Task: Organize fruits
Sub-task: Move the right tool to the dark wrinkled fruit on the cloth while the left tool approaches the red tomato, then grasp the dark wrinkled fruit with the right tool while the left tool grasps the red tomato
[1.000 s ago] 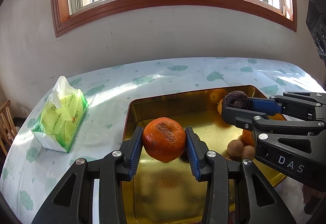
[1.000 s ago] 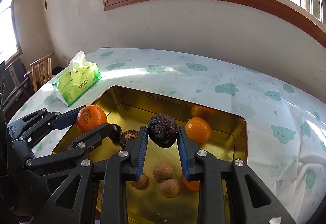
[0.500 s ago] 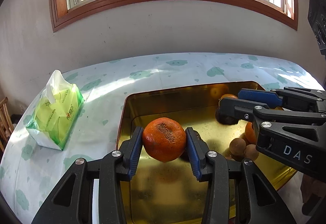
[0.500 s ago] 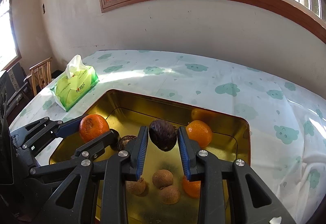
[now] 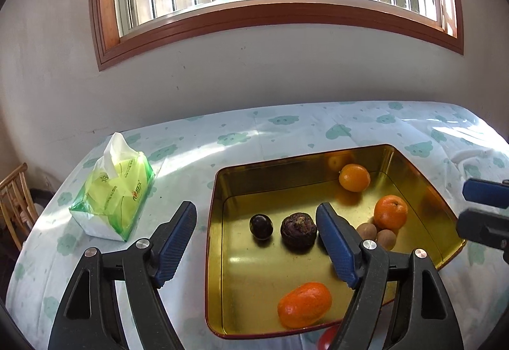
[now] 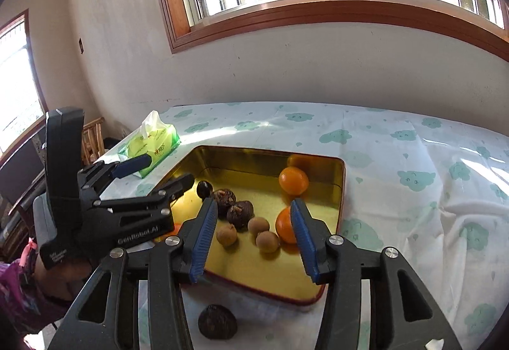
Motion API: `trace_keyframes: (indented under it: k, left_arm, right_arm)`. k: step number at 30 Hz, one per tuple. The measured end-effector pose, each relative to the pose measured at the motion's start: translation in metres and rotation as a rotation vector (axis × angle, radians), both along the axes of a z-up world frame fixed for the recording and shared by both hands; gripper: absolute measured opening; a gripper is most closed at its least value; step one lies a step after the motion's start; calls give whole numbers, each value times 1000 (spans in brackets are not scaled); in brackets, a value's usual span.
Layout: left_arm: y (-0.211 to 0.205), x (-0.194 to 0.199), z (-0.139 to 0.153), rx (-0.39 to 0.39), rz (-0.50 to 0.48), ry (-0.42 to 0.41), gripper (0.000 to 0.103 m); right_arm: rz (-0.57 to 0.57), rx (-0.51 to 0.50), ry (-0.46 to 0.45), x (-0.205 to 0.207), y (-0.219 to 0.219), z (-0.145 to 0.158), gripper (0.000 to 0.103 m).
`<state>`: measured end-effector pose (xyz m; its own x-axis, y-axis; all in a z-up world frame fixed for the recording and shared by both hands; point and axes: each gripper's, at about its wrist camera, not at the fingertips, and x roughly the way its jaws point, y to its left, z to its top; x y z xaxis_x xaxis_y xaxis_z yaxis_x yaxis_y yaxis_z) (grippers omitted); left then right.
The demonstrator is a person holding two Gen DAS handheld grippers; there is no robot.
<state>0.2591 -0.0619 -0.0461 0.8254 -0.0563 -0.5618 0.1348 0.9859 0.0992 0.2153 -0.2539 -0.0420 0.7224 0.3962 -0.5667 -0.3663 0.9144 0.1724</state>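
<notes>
Two tools are in view, and both have just been opening. The left tool (image 5: 256, 238) stands wide with nothing gripped. The right tool (image 6: 254, 235) is parted less widely, and its pads touch no fruit.

Hidden parts first. From the right wrist the loose tangerine (image 5: 303, 305) shows only as an orange sliver behind the left tool's body. The near orange (image 6: 284, 226) is half covered by my right tool's blue pad. Two wrinkled dark fruits (image 6: 240, 213) sit touching in the tray (image 6: 343, 191). From the left wrist I make out just one, so the other may be behind a finger. The right tool is cut off at the left view's edge. Something red peeks from under the tray's near rim, and I cannot tell what it is.

The tangerine lies on the tray floor near the front rim. Its long axis runs across the left view, right end tipped slightly up. A smooth dark fruit (image 5: 261, 226) sits beside the wrinkled one, and three longans (image 6: 258, 225) cluster by the near orange. The far orange (image 6: 293, 180) rests against the back wall. Another wrinkled dark fruit (image 6: 217, 321) lies outside the tray on the desk (image 6: 413, 159), just before its near rim. A tissue pack (image 5: 111, 197) stands well apart.
</notes>
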Motion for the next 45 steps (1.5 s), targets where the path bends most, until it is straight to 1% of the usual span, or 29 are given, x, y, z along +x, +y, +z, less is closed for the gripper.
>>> trace_keyframes:
  k: [3, 6, 9, 12, 15, 17, 18, 24, 28, 31, 33, 34, 35, 36, 38, 39, 42, 44, 45]
  left_arm:
    - [2, -12, 3, -3, 7, 0, 79]
    - [4, -26, 5, -11, 14, 6, 79]
    - [7, -40, 6, -15, 18, 12, 80]
    - [10, -52, 6, -9, 23, 12, 82]
    - [14, -63, 3, -18, 24, 29, 83]
    - [18, -72, -1, -29, 32, 44, 83]
    - [21, -76, -4, -45, 35, 58, 85]
    - [50, -91, -33, -192, 80, 165, 85]
    - [60, -99, -43, -265, 85, 187, 85]
    - [60, -103, -41, -288, 60, 169, 85]
    - [56, -103, -40, -284, 34, 176, 85]
    - [53, -103, -40, -279, 17, 180, 85]
    - [49, -104, -39, -276, -8, 184, 85]
    - [44, -106, -38, -268, -32, 183, 85]
    - [33, -107, -35, -229, -51, 175, 85]
    - [28, -105, -34, -222, -61, 178, 83]
    - [15, -100, -30, -245, -86, 184, 82]
    - [6, -95, -29, -243, -77, 188, 82]
    - [3, -91, -30, -249, -71, 197, 80]
  right_arm:
    - [6, -24, 39, -26, -7, -14, 51]
    - [4, -32, 85, -42, -10, -31, 51]
    - [2, -4, 128, -55, -11, -44, 51]
    - [6, 0, 144, -63, -8, -49, 51]
    - [13, 2, 148, -66, -3, -50, 52]
    - [14, -4, 149, -68, 1, -50, 55]
    - [12, -7, 148, -69, 2, -51, 56]
    - [-4, -30, 180, -59, 11, -57, 56]
    - [-14, -75, 187, -45, 22, -61, 56]
    - [-15, -92, 200, -32, 33, -64, 56]
    - [-11, -127, 216, -24, 42, -71, 56]
    - [-17, -142, 207, -24, 45, -73, 56]
    - [-1, -148, 205, -24, 48, -73, 35]
    - [5, -152, 203, -26, 48, -73, 33]
    - [-7, -158, 185, -33, 41, -72, 32]
    - [-26, -135, 183, -35, 32, -71, 32]
    - [-97, -78, 182, -41, 3, -68, 32]
    - [-133, -32, 200, -43, -13, -70, 33]
    - [-147, -4, 210, -42, -20, -71, 33]
